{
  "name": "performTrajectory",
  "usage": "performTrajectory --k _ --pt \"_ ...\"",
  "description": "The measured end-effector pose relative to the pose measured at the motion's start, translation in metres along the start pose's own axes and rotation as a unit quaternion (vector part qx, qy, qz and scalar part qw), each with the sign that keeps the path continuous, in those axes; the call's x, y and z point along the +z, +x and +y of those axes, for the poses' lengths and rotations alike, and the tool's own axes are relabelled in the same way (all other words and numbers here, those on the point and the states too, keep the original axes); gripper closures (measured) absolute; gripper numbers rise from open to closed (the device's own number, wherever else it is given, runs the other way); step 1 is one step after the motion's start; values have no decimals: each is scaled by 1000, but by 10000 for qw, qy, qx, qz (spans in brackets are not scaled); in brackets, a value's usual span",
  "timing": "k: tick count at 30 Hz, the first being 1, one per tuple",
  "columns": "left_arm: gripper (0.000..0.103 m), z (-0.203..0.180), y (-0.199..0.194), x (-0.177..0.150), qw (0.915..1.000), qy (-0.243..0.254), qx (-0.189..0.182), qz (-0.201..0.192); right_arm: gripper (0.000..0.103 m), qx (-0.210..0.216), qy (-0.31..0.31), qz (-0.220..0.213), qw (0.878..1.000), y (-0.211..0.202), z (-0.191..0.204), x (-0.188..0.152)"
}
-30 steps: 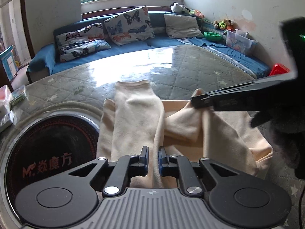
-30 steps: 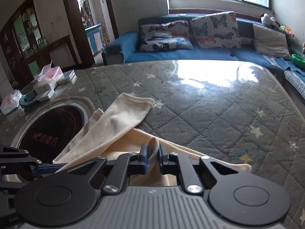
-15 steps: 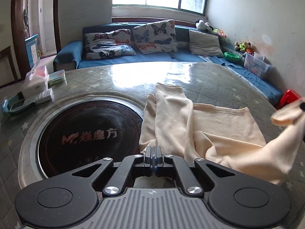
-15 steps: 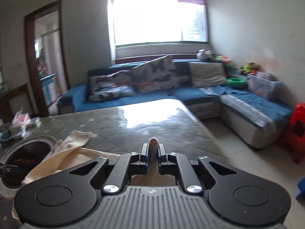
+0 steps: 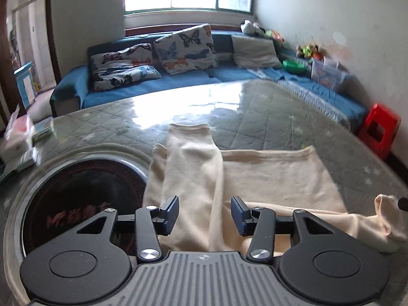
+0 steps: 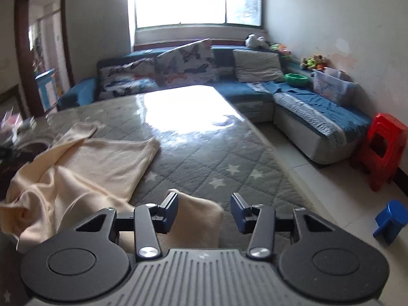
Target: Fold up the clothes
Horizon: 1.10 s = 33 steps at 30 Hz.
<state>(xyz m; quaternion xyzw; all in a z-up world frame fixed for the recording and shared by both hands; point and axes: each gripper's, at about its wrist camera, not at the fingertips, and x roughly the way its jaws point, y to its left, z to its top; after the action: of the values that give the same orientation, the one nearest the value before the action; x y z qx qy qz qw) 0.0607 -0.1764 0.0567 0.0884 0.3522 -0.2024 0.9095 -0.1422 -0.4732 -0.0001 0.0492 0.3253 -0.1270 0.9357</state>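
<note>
Cloth lies under both my grippers: a cream top (image 5: 267, 176) spread on the quilted table (image 5: 267, 117), its body flat, one sleeve (image 5: 193, 153) folded up over the chest toward the window, the other sleeve (image 6: 196, 216) stretched out sideways to the right.

My left gripper (image 5: 204, 215) has just been opening; its jaws stand apart with cloth below them but nothing pressed by the pads. My right gripper (image 6: 204, 213) has likewise just been opening, and the end of the outstretched sleeve sits loose between its jaws, touching the left pad (image 6: 170, 210) at most, not clamped. I judge both were let go on purpose: the sleeve pulled straight lies smooth and is ready to be folded across, and the hem near my left is laid flat.

The top's left edge hangs over the rim of the round dark cooker (image 5: 76, 204) set into the table, so the fold should draw it off that.

As for containers, a clear box (image 6: 331, 86) on the sofa (image 6: 306, 102) holds small things I cannot make out, and a green bowl (image 6: 295, 77) beside it looks empty from here.
</note>
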Motion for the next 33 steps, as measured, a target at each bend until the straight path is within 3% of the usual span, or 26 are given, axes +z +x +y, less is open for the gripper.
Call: performTrajectory --k 2,3,4,7,9,10,11,15,21,26,31,33 --pt "56 -5 13 -2 9997 200 103 82 50 151 -185 148 9996 8 10 -3" --pt "63 -7 18 -3 9994 286 130 119 48 205 -254 208 9992 10 14 -5" --pt "76 -7 22 -6 9992 338 151 158 48 259 -323 267 9988 13 17 -8" --pt "95 -1 29 -12 9990 301 171 275 47 400 -608 424 9964 19 31 -18" --pt "99 7 25 -15 9994 163 164 253 50 341 -805 427 9953 20 35 -23" --pt "100 11 20 -16 9997 77 146 202 53 301 -854 413 9950 20 35 -25" --pt "100 16 13 -18 9998 -1 128 124 65 236 -858 389 9953 18 34 -25" --pt "100 34 -20 -24 9993 -271 193 -169 93 -65 -729 284 9969 12 18 -23" --pt "100 70 -76 -61 9954 -891 267 -246 95 -831 -475 201 9952 11 -16 -20" --pt "100 92 -114 -109 9913 -1252 404 16 95 -1180 -373 142 9922 9 -31 -17" --pt "97 101 -123 -133 9878 -1465 377 382 87 -959 -461 5 9943 5 -18 -9" --pt "96 100 -126 -130 9889 -1375 424 364 79 -548 -516 -7 9972 4 -4 -4"
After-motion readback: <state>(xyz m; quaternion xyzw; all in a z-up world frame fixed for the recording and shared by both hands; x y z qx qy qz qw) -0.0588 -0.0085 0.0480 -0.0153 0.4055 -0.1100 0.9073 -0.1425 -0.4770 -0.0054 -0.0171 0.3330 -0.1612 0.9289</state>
